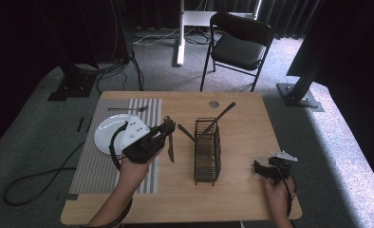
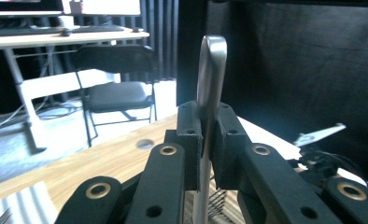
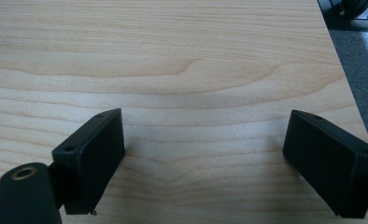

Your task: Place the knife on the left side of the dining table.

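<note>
The left tool [image 1: 165, 132], left of frame centre, is clamped on a table knife [image 1: 170, 148] hanging blade-down. Keep it vertical and lower it into the wire cutlery caddy [image 1: 207, 151] at centre. The right tool [image 1: 261, 169], lower right, gapes empty over the surface [image 1: 242, 118].

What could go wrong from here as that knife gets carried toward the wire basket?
1. The left tool pinches the knife only across its thin flat handle, so it might pivot or slip between the pads.
2. The basket is tall, narrow and light-looking; a knock from the blade could tip it or snag on the wires.
3. A utensil already leans out of the basket and could get bumped on the way in.
</note>
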Demonstrator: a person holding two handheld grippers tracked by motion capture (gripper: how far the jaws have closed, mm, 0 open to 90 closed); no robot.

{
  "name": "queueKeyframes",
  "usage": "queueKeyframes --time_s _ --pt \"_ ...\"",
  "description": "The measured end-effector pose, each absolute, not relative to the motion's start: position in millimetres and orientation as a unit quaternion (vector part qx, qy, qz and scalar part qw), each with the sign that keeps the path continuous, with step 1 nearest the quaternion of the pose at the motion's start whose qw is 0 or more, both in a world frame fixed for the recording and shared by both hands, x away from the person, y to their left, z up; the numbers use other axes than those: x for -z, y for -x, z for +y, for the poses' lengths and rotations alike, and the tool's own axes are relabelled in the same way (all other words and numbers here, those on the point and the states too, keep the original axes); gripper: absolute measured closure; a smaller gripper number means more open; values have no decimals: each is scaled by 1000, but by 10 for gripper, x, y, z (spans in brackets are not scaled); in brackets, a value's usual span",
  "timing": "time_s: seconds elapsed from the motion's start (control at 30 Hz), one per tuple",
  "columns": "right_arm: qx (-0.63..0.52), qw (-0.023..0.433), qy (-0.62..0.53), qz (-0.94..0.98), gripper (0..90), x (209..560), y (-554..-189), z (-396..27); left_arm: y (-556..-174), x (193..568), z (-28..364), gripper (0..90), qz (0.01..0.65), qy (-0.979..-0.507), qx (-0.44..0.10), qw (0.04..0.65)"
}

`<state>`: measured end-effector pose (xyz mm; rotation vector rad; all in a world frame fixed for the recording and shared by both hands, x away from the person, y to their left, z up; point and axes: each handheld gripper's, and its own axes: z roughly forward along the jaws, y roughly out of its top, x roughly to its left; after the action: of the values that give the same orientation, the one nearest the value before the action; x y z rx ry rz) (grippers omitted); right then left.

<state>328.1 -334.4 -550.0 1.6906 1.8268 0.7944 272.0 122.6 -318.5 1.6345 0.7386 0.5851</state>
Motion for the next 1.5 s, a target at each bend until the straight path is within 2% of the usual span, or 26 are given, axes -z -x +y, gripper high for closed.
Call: queueKeyframes --time_s 0.37,0.6,0.97,1.5 --pt "-294 261 -625 674 121 5500 -3281 -3343 -2799 3477 1591 836 383 -680 -274 562" --pt "-294 263 -624 674 121 5501 -3286 -3346 -2936 3711 1753 836 423 -665 -269 553" --pt "-294 262 -625 674 122 5501 -3284 -3345 -3156 4018 1803 836 451 -656 -281 536" --pt "-293 262 -625 674 121 5500 -3284 -3344 -3267 4251 1815 835 475 -639 -258 548"
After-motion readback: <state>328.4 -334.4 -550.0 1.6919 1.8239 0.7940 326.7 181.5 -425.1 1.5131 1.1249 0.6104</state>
